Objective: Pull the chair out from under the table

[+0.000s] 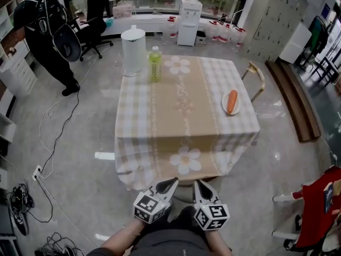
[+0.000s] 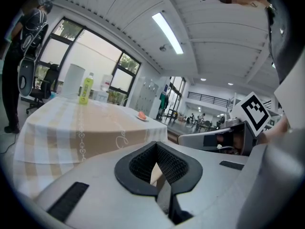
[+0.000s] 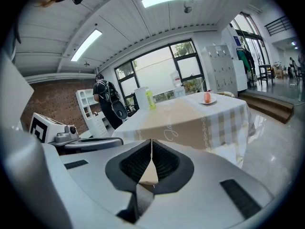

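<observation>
The table (image 1: pixel 184 143) wears a beige checked cloth with flower prints that hangs low over its near edge. Just below that edge, a pale rounded chair back (image 1: pixel 184 190) shows between my two grippers; cloth and grippers hide most of it. My left gripper (image 1: pixel 170 183) (image 2: pixel 155 147) points at the near edge, shut, with nothing seen between its tips. Close to its right, my right gripper (image 1: pixel 200 184) (image 3: pixel 151 142) stands likewise shut and empty. A second, wooden chair (image 1: pixel 258 79) is tucked in at the table's right side.
On the table stand a white jug (image 1: pixel 133 49), a green bottle (image 1: pixel 155 64) and a plate with a carrot (image 1: pixel 231 102). A person (image 1: pixel 45 33) stands far left by an office chair (image 1: pixel 95 23). Cables (image 1: pixel 48 159) lie left; a red chair (image 1: pixel 319 209) stands near right.
</observation>
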### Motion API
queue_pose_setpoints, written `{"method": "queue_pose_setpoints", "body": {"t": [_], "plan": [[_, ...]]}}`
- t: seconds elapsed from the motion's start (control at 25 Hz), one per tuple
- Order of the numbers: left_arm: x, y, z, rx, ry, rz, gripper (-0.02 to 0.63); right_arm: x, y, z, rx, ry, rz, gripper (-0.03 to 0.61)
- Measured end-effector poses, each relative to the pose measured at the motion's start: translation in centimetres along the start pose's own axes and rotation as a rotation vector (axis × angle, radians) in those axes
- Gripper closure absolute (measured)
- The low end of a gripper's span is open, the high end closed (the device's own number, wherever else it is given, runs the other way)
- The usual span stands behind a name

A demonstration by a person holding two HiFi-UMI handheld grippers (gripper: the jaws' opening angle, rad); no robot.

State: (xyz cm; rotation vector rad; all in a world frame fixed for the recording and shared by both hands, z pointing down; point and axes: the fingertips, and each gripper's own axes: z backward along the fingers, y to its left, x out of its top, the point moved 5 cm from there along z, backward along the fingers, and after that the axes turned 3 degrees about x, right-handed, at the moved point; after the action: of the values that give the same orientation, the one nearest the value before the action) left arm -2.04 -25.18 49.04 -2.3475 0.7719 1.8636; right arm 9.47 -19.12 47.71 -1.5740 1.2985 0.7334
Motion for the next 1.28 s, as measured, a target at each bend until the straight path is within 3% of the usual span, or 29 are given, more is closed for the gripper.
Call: {"method": "queue_pose_setpoints", "body": {"t": [0.36,0.72,1.28], "plan": [[-0.6,-0.4,-0.7,0.095,0.000,0.033,0.604,-0.1,-1.5,0.0,0.078,0.047,0.023,0.565],[-0.5,-3.0,-2.0,0.220,-0.021,0.070,0.604,1.0,-5.7,2.0,0.146,0.064,0.050,0.565],[-0.5,-8.5,-2.8,0.273,-0.024,0.039,0.604,0.6,-9.1,5.1,0.301,0.092,0.093,0.565]]}}
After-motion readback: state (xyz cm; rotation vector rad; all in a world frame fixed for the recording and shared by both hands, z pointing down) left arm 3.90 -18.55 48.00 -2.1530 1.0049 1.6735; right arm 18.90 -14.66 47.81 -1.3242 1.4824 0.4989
